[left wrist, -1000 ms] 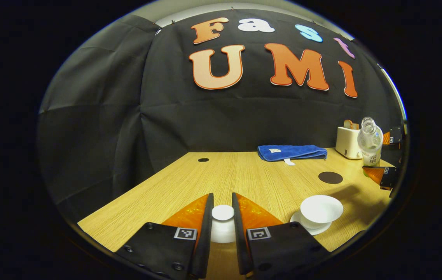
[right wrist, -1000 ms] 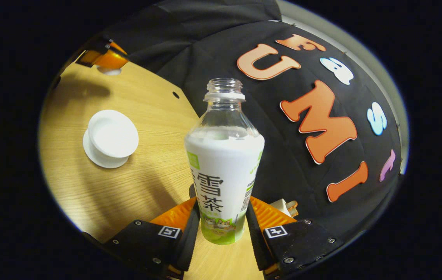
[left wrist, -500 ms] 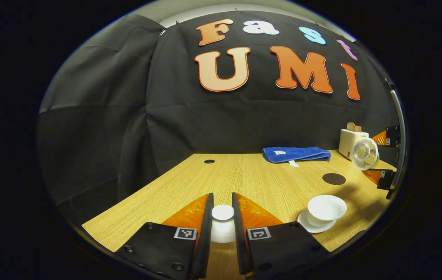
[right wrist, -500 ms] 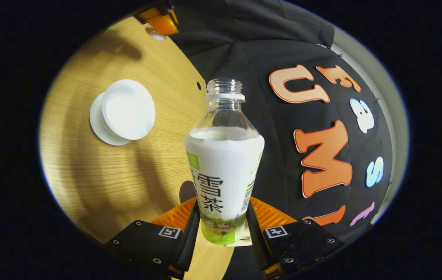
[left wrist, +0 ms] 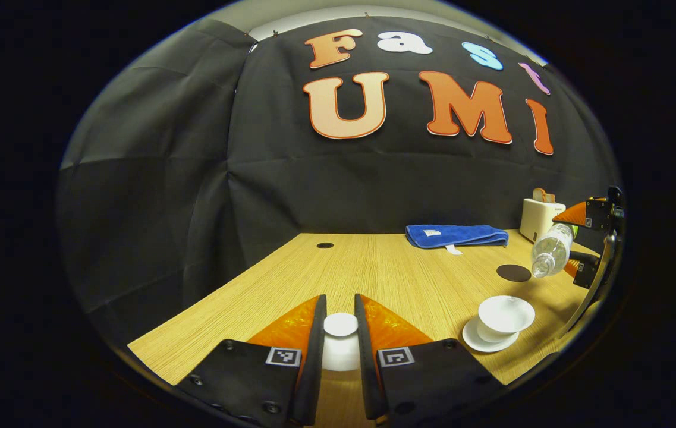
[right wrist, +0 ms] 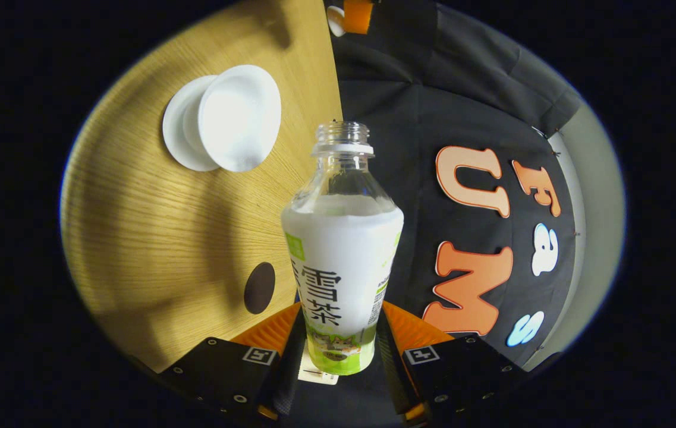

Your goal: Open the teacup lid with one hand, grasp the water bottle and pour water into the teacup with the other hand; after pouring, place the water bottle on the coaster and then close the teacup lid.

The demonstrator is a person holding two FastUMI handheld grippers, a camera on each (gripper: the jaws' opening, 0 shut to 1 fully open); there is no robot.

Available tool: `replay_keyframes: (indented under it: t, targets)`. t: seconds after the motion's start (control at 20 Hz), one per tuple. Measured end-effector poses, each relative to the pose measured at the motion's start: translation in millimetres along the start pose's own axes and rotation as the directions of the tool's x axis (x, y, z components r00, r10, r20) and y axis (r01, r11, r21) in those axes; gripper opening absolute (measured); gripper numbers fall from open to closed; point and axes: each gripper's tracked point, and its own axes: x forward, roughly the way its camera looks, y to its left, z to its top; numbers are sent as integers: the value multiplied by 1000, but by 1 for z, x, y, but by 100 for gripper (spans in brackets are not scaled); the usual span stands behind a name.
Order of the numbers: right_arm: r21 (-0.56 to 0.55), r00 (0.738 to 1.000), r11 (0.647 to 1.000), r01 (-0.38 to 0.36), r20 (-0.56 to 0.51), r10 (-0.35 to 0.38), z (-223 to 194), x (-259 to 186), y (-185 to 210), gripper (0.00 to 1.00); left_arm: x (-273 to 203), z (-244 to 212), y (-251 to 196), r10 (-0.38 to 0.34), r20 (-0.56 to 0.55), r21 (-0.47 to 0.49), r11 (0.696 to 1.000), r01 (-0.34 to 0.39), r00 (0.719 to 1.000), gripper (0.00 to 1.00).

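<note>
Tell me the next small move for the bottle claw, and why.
Probably tip the water bottle a little further and ease its mouth over the teacup. The right claw holds it tilted neck-down, but the mouth looks short of the open cup, and no water shows falling. The left claw holds the lid aside.

In the right gripper view the right tool [right wrist: 338, 351] clamps the lower body of the water bottle [right wrist: 342, 249] between both fingers. The bottle is uncapped, its open neck pointing away from the camera. The wooden bench [right wrist: 153, 238] appears strongly tilted. On it sits the open white teacup [right wrist: 239, 117] on its saucer [right wrist: 174, 134], beyond the bottle's mouth and to its left. A dark round coaster [right wrist: 259, 288] lies on the bench near the tool. The left tool [right wrist: 349, 15] shows at the top edge.
</note>
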Motion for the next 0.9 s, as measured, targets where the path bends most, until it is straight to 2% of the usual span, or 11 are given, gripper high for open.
replay_keyframes:
  t: [0.3, 0.5, 0.9]
  targets:
    - [-103, 998, 993, 61, 11, -60, 2, 7, -16, 63, -3, -4, 5, 0, -10, -12, 1000, 0, 1000, 33]
    - [-130, 996, 988, 86, 14, -85, -3, 8, -21, 64, -5, -4, 4, -6, -9, -9, 1000, 6, 1000, 31]
    - [-181, 990, 974, 139, 28, -136, -8, 12, -39, 64, -5, -4, 2, -9, -12, 6, 1000, 9, 1000, 33]
